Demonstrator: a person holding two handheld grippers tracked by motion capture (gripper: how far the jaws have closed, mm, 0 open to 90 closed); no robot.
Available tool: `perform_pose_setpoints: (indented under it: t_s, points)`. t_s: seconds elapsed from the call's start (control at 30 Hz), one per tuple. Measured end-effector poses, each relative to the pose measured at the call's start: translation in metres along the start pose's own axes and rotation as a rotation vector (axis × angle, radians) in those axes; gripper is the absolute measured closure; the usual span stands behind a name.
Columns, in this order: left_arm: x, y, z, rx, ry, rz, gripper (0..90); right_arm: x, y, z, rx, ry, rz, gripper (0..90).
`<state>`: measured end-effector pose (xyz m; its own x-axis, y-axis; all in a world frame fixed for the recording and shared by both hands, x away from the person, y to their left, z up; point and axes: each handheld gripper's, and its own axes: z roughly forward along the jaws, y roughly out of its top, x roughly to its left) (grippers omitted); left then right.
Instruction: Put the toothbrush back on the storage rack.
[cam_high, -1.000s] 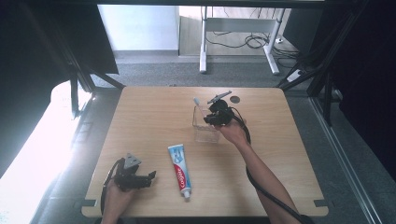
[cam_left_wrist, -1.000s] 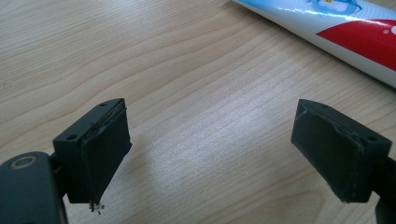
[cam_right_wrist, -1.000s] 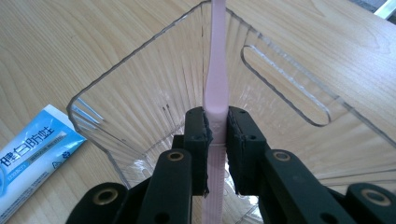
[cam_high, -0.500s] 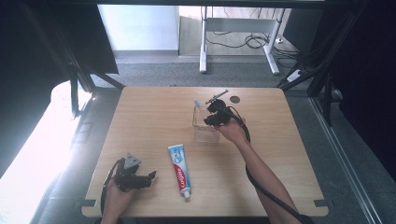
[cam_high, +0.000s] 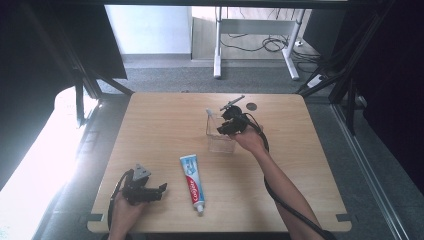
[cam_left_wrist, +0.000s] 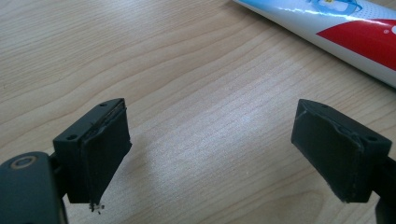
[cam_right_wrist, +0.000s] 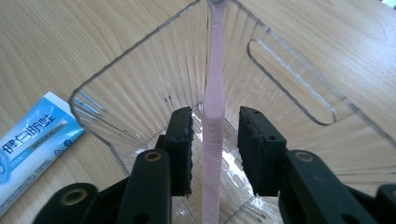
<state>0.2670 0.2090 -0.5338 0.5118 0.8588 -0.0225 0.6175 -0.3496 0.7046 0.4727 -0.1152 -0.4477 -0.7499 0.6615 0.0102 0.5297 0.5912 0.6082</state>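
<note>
A clear plastic container (cam_high: 220, 143) stands on the wooden table (cam_high: 165, 125), right of centre. A pink toothbrush (cam_right_wrist: 213, 100) stands inside it, leaning into the far corner. My right gripper (cam_high: 225, 128) reaches down into the container; in the right gripper view its jaws (cam_right_wrist: 215, 116) flank the handle with a thin gap on each side, so it is open. A blue, white and red toothpaste tube (cam_high: 191, 181) lies flat near the front edge. Just left of the tube rests my left gripper (cam_high: 161, 189), its jaws (cam_left_wrist: 210, 135) wide open over bare wood with nothing between them.
A small dark round hole (cam_high: 251, 106) sits in the table near the far edge, behind the container. The toothpaste tube (cam_left_wrist: 345, 32) lies just beyond my left jaws. White desk legs (cam_high: 217, 47) and cables stand on the floor past the table.
My right gripper has shifted very slightly at the container. The left gripper and the toothpaste tube have not moved.
</note>
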Motion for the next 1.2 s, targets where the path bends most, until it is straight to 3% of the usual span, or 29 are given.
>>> perform_pose_setpoints:
  t_s: [0.4, 0.8, 1.2]
  points:
    - [-0.001, 0.002, 0.0, -0.013, -0.032, -0.042, 11.6, 0.002, -0.001, -0.028, -0.053, 0.004, -0.019, 42.0]
    - [-0.004, 0.003, 0.001, -0.012, -0.041, -0.018, 11.6, 0.013, -0.012, -0.051, -0.111, -0.001, -0.07, 24.7]
    - [-0.006, 0.004, 0.0, -0.025, -0.062, -0.031, 11.6, 0.023, -0.031, -0.071, -0.145, -0.006, -0.089, 15.7]
